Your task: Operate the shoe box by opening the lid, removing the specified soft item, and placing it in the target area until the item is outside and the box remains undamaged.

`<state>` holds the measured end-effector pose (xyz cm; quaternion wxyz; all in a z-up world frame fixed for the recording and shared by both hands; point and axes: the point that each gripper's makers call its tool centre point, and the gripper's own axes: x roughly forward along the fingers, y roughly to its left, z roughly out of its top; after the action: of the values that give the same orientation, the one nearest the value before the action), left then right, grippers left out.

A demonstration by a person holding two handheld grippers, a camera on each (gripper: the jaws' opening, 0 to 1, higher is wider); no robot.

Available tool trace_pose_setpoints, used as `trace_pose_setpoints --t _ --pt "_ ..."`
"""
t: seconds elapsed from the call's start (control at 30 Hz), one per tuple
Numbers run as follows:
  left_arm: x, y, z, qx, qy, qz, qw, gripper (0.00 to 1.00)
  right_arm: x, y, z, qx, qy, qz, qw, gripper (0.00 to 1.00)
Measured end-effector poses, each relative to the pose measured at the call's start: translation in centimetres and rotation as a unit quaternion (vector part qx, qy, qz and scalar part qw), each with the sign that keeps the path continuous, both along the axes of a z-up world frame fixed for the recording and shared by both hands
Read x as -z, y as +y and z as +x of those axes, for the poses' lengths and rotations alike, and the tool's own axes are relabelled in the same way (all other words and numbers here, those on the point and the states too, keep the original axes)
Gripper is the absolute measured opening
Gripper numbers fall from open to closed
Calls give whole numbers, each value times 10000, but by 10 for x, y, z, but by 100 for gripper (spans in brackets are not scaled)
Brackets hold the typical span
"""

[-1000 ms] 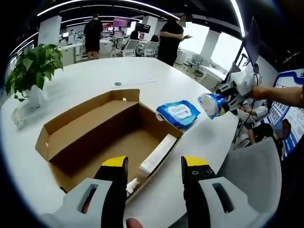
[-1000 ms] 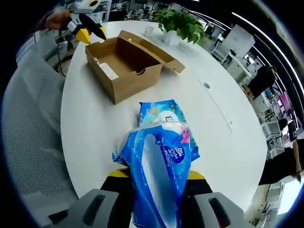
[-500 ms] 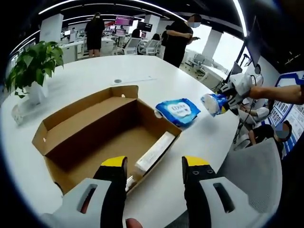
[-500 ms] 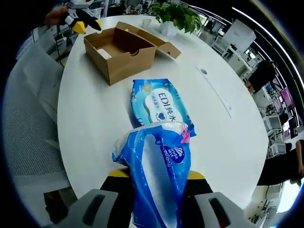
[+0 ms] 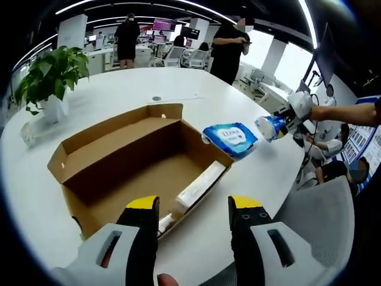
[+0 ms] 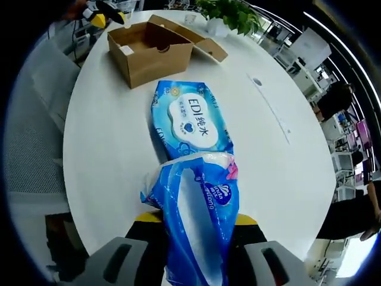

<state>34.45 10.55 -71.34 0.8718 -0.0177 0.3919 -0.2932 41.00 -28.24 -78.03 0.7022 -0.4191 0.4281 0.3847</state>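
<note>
The open cardboard shoe box point(image 5: 137, 167) lies on the white round table point(image 5: 119, 95), lid folded back; a white paper-wrapped piece point(image 5: 196, 189) rests inside by its right wall. My left gripper point(image 5: 193, 208) is open just in front of the box, nothing between its fingers. A blue wet-wipes pack point(image 5: 231, 138) lies flat on the table to the right of the box, seen close in the right gripper view as the pack point(image 6: 190, 125). My right gripper point(image 6: 193, 223) is shut on a blue plastic tissue packet point(image 6: 199, 220), held above the table just behind the wipes pack. From the left gripper view that gripper point(image 5: 292, 116) shows at the right.
A potted plant point(image 5: 50, 77) stands at the table's far left. A grey mesh chair point(image 5: 315, 226) sits by the near right edge. People stand in the office behind the table. The shoe box point(image 6: 152, 50) and the left gripper point(image 6: 101, 13) sit far off in the right gripper view.
The right gripper has carried the tissue packet away from the box, past the wipes pack. The left gripper stays open at the box; its view shifted slightly.
</note>
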Motion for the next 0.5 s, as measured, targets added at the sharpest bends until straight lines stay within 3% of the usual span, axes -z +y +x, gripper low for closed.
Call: trace_pose_setpoints --t 0.5 --pt "-2 11 -10 -300 54 72 9995 47 27 -15 31 -138 175 -240 9995 36"
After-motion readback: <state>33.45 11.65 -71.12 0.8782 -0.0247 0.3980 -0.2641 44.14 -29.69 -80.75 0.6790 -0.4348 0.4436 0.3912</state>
